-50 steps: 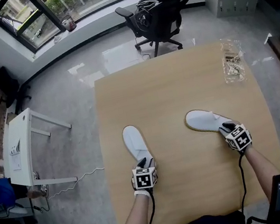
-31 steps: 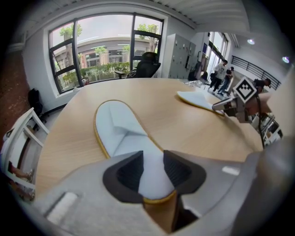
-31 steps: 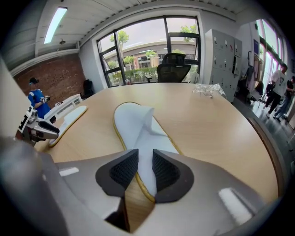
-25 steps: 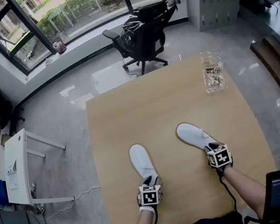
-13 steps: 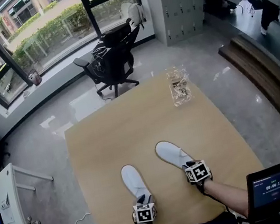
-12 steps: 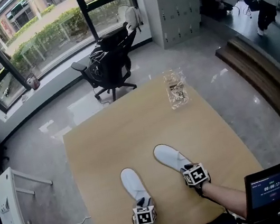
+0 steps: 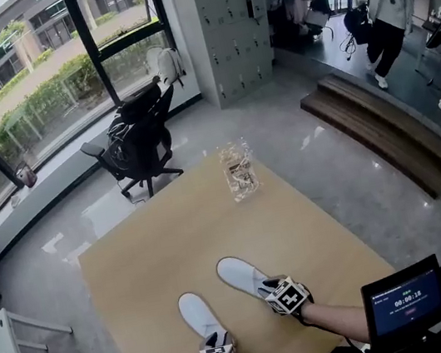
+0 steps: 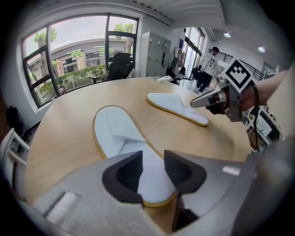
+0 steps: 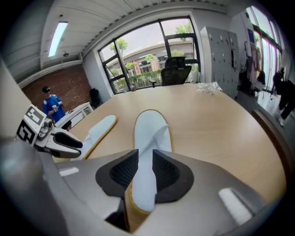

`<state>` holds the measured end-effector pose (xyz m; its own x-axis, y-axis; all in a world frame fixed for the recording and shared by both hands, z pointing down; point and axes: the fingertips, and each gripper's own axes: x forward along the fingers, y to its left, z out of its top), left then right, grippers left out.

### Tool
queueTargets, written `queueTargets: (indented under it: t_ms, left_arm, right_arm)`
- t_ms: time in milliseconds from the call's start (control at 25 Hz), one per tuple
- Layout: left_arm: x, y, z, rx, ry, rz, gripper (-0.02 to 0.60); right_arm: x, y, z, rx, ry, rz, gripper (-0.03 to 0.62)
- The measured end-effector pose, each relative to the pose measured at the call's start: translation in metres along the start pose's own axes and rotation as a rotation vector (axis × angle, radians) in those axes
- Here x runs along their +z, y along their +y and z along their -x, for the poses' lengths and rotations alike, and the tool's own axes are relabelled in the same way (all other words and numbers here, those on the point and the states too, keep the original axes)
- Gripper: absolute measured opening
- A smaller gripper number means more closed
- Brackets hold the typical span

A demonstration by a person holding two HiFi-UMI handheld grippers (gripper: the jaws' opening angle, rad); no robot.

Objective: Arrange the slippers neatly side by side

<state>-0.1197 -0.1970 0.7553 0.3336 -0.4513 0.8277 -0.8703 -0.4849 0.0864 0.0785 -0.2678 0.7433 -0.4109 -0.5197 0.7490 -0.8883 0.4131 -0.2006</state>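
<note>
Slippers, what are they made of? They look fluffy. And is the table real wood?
The left slipper and right slipper look like soft, matte white cloth: the upper bends and creases. A thin yellowish edge rims each sole, maybe foam or trim. The table looks like pale wood or wood-look laminate, smooth with a slight sheen; I cannot tell which.

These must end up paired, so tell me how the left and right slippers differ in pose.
The right slipper lies farther up the table than the left slipper. The right slipper slants more leftward; the left slipper points straighter ahead. Both are white with tan edging, heels clamped by the left gripper and right gripper.
</note>
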Motion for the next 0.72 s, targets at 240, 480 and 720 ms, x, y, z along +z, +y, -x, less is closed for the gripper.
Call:
queueTargets:
  t_ms: [240, 480, 720]
  left_arm:
    - [0.016, 0.016, 0.03, 0.039, -0.052, 0.017, 0.147]
    - [0.048, 0.039, 0.021, 0.054, -0.115, -0.025, 0.15]
    - [0.036, 0.06, -0.006, 0.045, -0.048, -0.056, 0.153]
  right_arm:
    - [0.031, 0.003, 0.026, 0.001, -0.041, 0.33, 0.104]
    - [0.052, -0.003, 0.019, 0.049, -0.04, 0.666, 0.117]
    - [0.041, 0.002, -0.019, 0.156, 0.043, 0.855, 0.138]
